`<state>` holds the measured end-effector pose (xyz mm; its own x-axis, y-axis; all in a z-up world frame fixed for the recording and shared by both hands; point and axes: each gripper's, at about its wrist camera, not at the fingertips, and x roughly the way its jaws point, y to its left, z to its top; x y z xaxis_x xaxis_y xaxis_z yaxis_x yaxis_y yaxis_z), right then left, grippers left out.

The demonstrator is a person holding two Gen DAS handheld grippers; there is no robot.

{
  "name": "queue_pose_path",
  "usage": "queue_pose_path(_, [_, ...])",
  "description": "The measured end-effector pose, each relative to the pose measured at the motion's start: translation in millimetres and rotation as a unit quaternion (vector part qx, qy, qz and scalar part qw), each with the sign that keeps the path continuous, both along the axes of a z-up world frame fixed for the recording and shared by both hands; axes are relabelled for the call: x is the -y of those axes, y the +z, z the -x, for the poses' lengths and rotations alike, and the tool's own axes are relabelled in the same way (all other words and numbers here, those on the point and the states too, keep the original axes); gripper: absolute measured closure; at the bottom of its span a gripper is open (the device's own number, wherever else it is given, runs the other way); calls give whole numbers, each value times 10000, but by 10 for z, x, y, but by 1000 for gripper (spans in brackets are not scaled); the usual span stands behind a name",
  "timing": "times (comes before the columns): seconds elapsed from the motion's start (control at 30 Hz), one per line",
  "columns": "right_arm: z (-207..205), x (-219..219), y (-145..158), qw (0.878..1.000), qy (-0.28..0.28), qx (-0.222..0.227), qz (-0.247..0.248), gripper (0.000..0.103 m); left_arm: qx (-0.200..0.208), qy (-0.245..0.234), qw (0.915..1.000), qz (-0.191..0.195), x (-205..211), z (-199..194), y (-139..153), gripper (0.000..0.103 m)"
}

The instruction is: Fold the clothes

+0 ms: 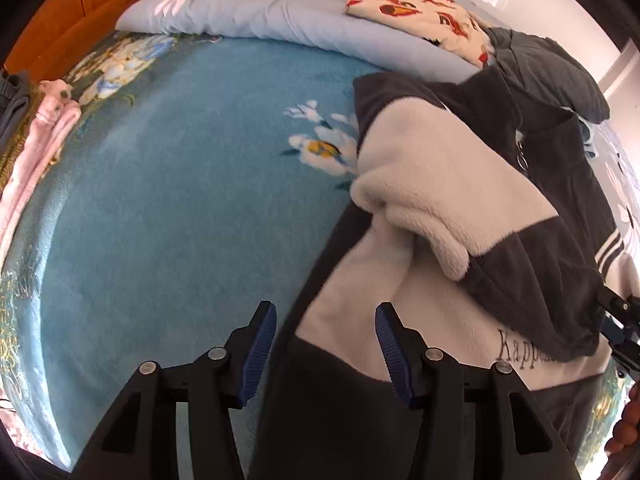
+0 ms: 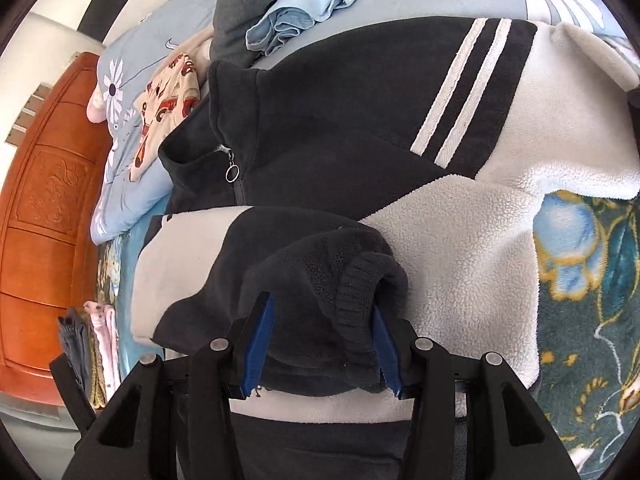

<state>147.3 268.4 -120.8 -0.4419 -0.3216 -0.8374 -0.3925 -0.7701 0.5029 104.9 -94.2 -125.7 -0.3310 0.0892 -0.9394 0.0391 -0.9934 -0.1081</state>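
Observation:
A black and cream fleece jacket [image 1: 460, 168] lies on the bed, zip collar at the far end, one cream sleeve folded across its front. My left gripper [image 1: 325, 306] hangs open over the jacket's near left edge and dark hem, its pads clear of the fabric. In the right wrist view the jacket [image 2: 340, 120] fills the middle, two white stripes on its shoulder. My right gripper [image 2: 322, 302] is shut on the dark ribbed sleeve cuff [image 2: 320, 276], held over the jacket's front. That gripper's tip [image 1: 620, 320] and a hand [image 1: 626, 420] show at the right edge of the left wrist view.
A blue floral blanket [image 1: 180, 200] covers the bed. Folded pink and grey clothes [image 1: 40, 140] are stacked at its left edge. Behind the jacket lie a pale blue quilt [image 1: 260, 12], a car-print cloth [image 1: 412, 4] and a grey garment [image 1: 560, 72]. A wooden headboard [image 2: 44, 220] stands beyond.

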Motion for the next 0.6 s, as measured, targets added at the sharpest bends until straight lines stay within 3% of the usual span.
queue_pose_path(0.1, [25, 28, 3, 9999, 18, 61, -81, 54, 48, 119, 9997, -218, 100, 42, -53, 48])
queue_pose_path(0.13, [20, 28, 20, 10000, 37, -8, 9, 59, 78, 169, 9990, -405, 134, 46, -68, 48])
queue_pose_path(0.17, [14, 29, 37, 9999, 56, -77, 99, 73, 84, 183, 9982, -568, 147, 47, -72, 48])
queue_pose_path(0.27, [5, 67, 100, 9981, 244, -363, 439, 93, 35, 99, 9967, -802, 136, 49, -84, 46])
queue_pose_path(0.4, [24, 160, 168, 9935, 587, -691, 688, 93, 95, 140, 9954, -945, 200, 68, -147, 46])
queue_pose_path(0.6, [96, 137, 54, 9966, 380, -462, 563, 90, 230, 359, 9901, -1335, 290, 62, -193, 46])
